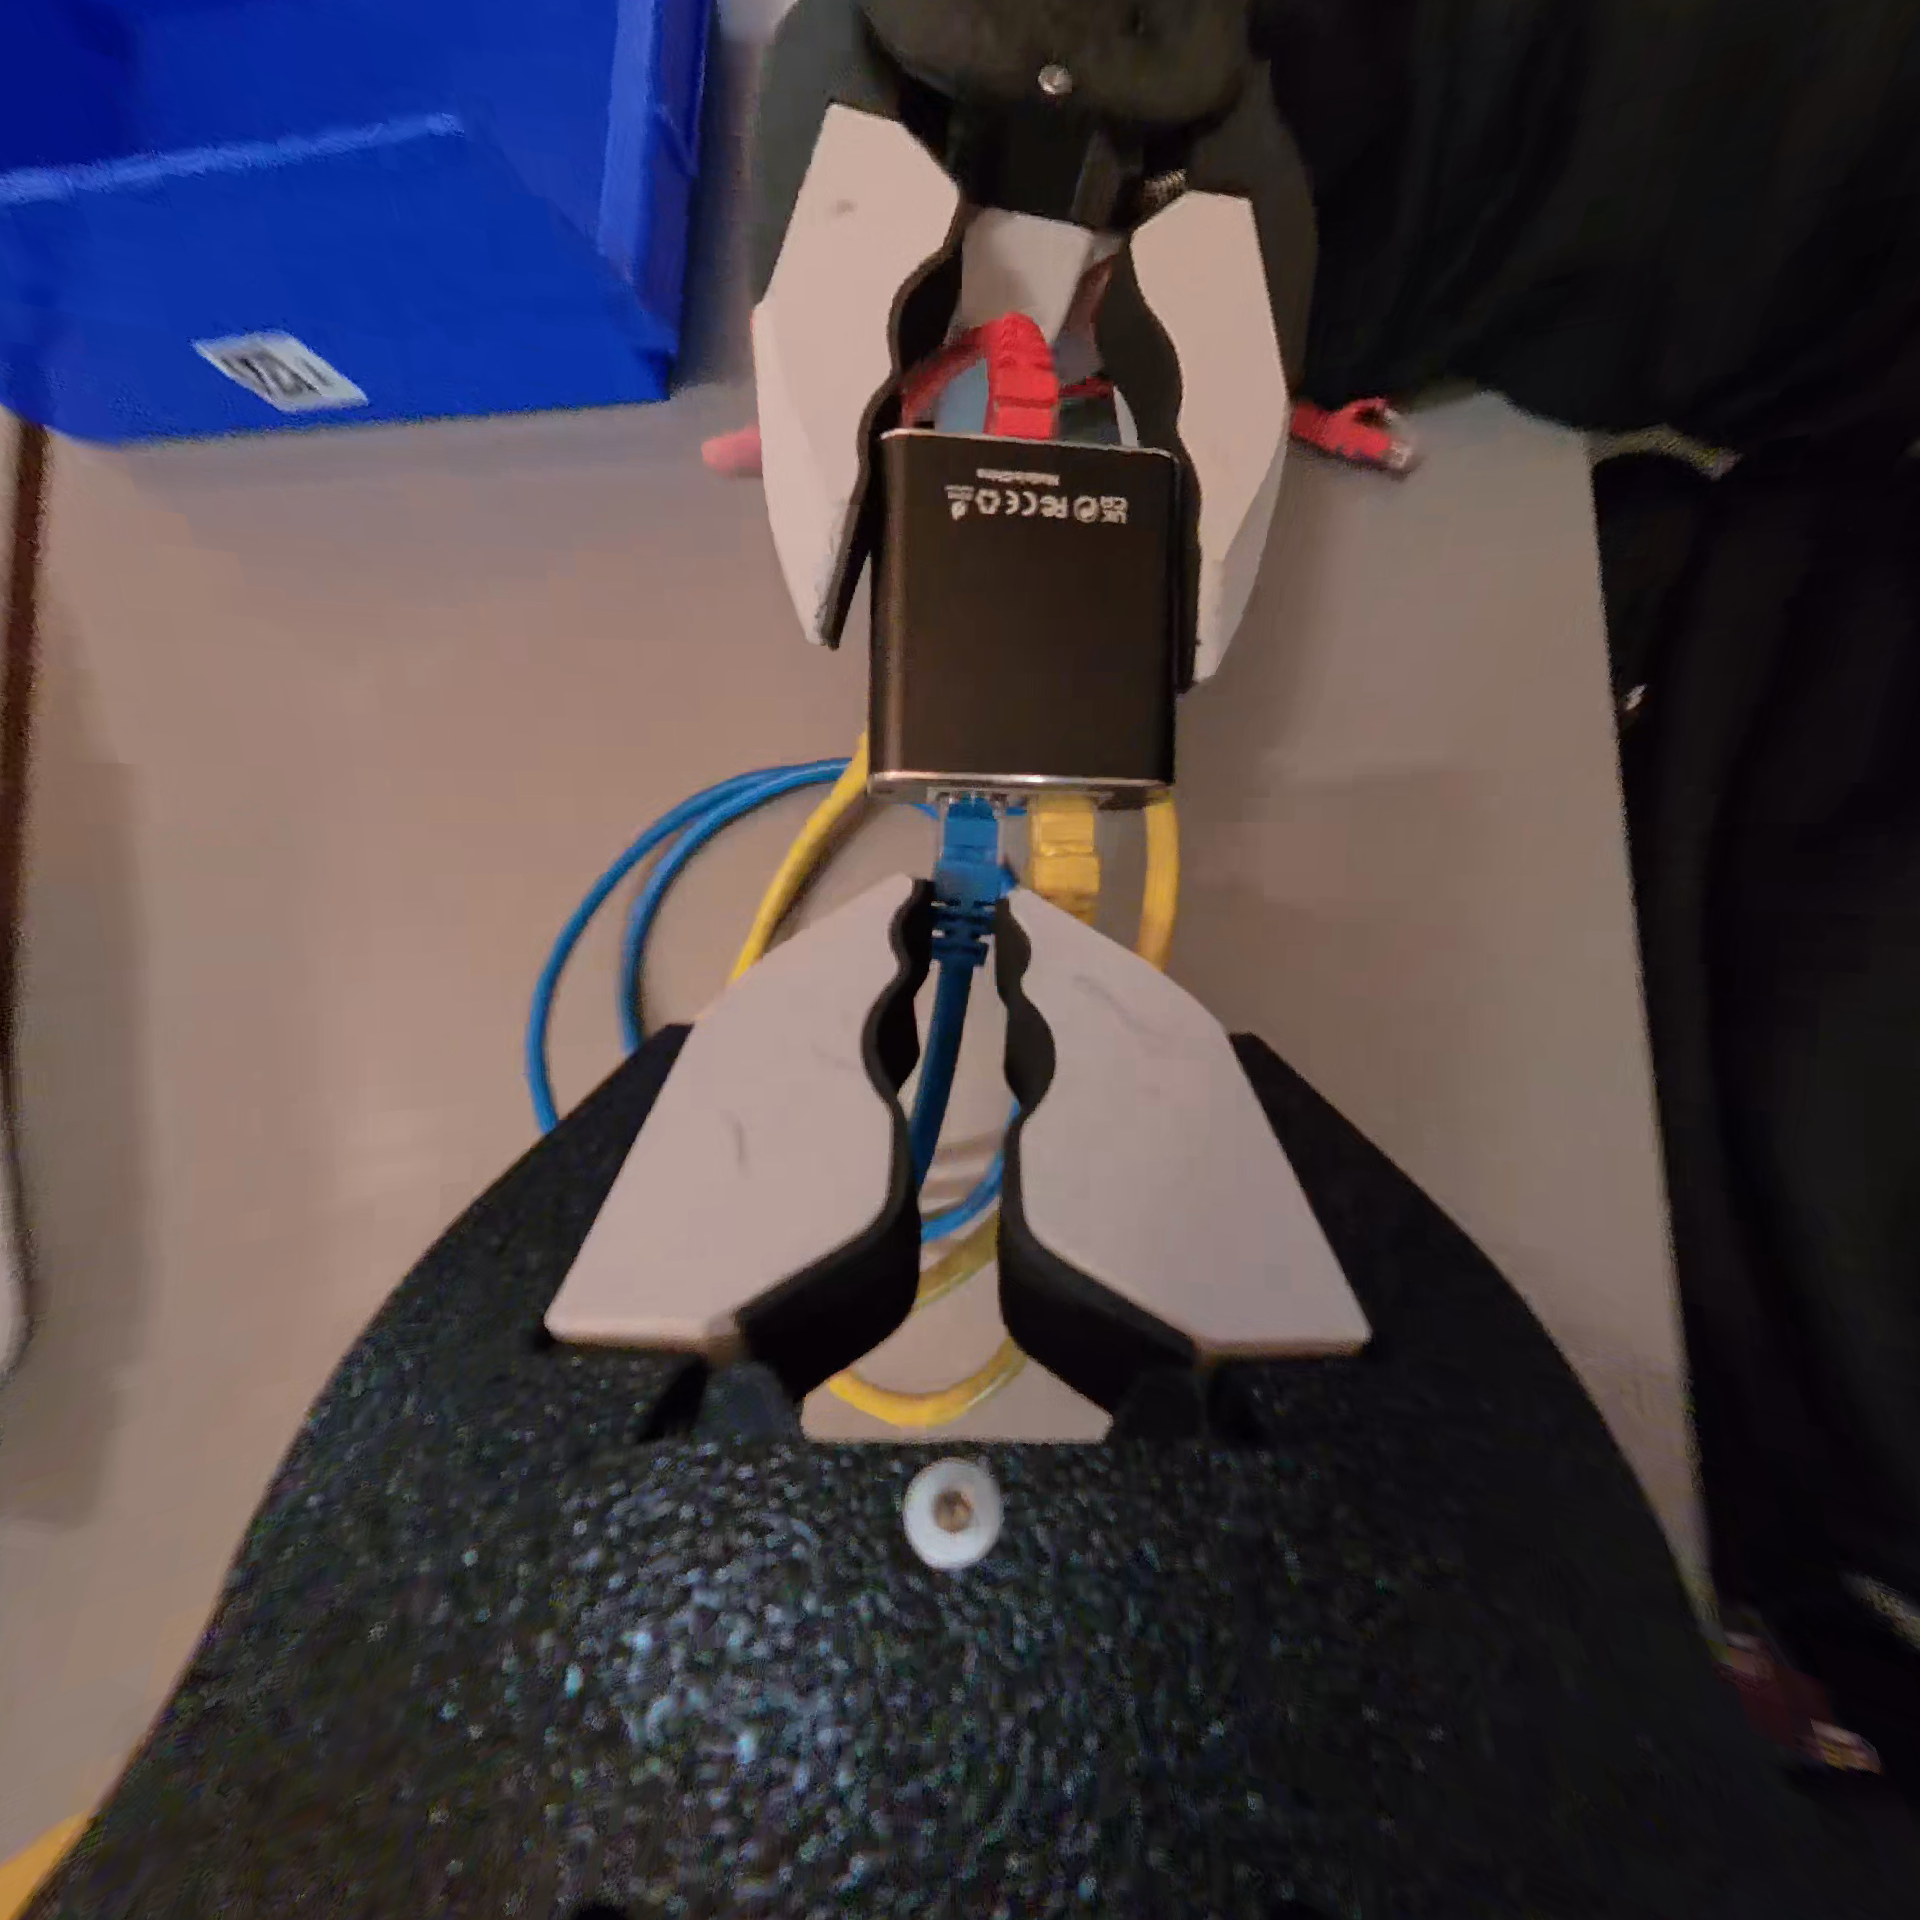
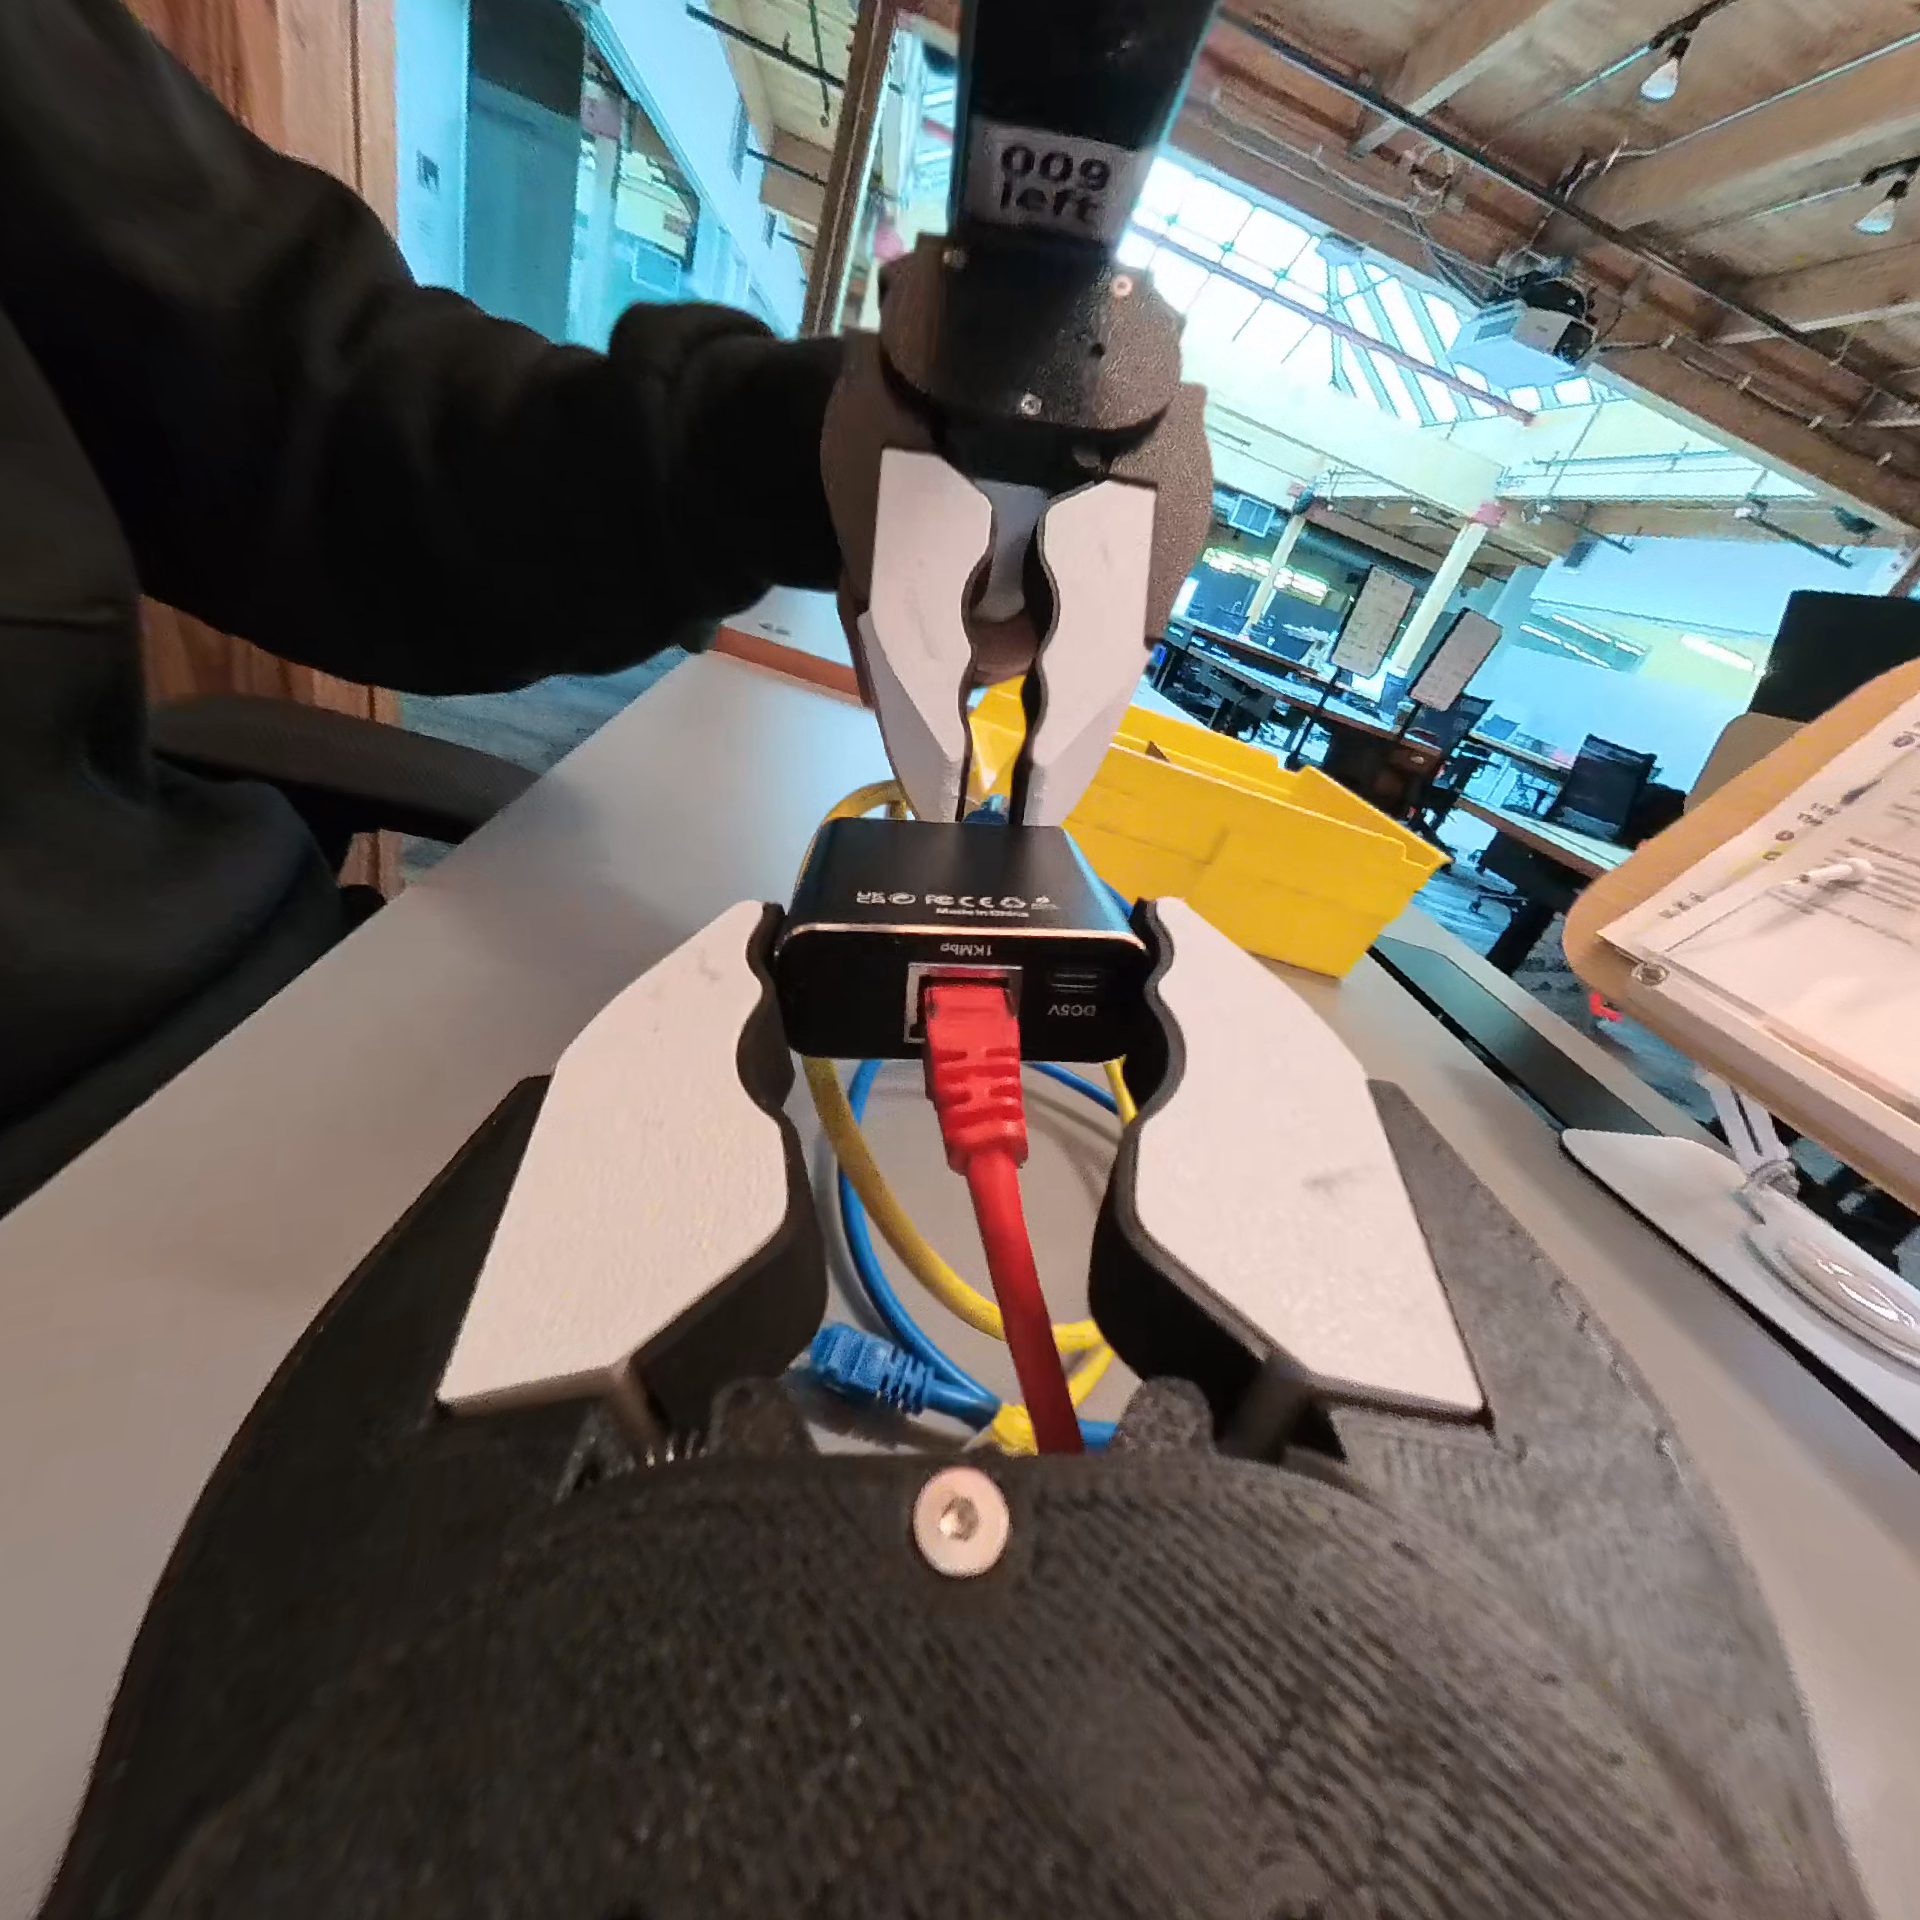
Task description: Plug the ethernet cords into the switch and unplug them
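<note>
- Switch: black box, held clear above the bench, underside with printed marks facing both cameras.
- Right tongs: clamped on the switch, one finger pressed to each side wall; seen from the left wrist view at the far end of the switch.
- Left tongs: closed on the blue plug, fingertips pinching its boot just short of the switch; in the right wrist view, seen beyond the switch, pointing down at its far face.
- Blue plug: at the left port of the switch's near face in the left wrist view; depth of seating cannot be told.
- Yellow plug: seated in the port just beside the blue plug, to its right.
- Red plug: seated in the single port on the opposite face of the switch, red cord running back between the right fingers.
- Blue cord and yellow cord: looped on the bench below the switch, overlapping.
- Second blue plug: loose on the bench below the switch, near the yellow loop.
- Second red plug: lying on the bench beyond the switch, to the right.
- Blue bin: beyond the switch, to the left, in the left wrist view.
- Yellow bin: on the bench behind the switch, to the right, in the right wrist view.
- Dark sleeve: reaching to the left tongs from the left of the switch.
</note>
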The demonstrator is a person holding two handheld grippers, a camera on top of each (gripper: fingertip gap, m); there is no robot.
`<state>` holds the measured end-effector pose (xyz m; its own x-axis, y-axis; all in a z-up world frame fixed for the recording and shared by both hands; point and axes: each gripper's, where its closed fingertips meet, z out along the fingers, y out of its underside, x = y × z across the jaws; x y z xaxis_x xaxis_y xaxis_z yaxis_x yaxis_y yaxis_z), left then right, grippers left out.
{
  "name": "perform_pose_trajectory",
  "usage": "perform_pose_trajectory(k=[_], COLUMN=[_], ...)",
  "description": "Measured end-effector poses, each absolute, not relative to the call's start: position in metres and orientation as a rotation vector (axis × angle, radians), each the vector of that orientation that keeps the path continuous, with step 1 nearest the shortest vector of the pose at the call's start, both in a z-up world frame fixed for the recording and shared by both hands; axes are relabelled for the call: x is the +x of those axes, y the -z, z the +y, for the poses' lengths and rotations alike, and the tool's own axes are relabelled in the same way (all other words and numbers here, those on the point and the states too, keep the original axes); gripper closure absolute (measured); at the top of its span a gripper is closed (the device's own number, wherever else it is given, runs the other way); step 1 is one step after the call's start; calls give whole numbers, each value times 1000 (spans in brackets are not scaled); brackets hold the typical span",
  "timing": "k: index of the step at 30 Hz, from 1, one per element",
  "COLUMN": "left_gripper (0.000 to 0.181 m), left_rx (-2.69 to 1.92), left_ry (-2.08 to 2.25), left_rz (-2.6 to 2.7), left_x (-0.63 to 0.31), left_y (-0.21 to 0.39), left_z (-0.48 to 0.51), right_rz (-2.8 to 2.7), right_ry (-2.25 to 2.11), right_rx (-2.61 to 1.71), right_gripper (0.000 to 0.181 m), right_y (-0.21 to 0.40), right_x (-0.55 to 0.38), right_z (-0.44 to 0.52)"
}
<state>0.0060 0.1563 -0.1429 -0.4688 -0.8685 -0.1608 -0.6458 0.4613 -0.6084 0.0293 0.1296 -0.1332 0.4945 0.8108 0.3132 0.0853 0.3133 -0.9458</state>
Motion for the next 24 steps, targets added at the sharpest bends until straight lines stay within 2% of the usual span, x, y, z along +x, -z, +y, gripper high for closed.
perform_pose_trajectory(k=[4, 14, 24], left_gripper=[171, 172, 171], left_rx=[-1102, -1180, -1150], left_ry=[778, 972, 899], left_rz=[2162, 2001, 2081], left_x=[5, 1, -2], left_y=[127, 122, 123], left_z=[149, 145, 146], right_rz=[-931, -913, -922], right_ry=[-632, -677, -666], right_rx=[-1117, -1098, -1101], right_gripper=[119, 119, 119], right_y=[123, 119, 120], right_x=[31, 29, 28], right_z=[124, 121, 122])
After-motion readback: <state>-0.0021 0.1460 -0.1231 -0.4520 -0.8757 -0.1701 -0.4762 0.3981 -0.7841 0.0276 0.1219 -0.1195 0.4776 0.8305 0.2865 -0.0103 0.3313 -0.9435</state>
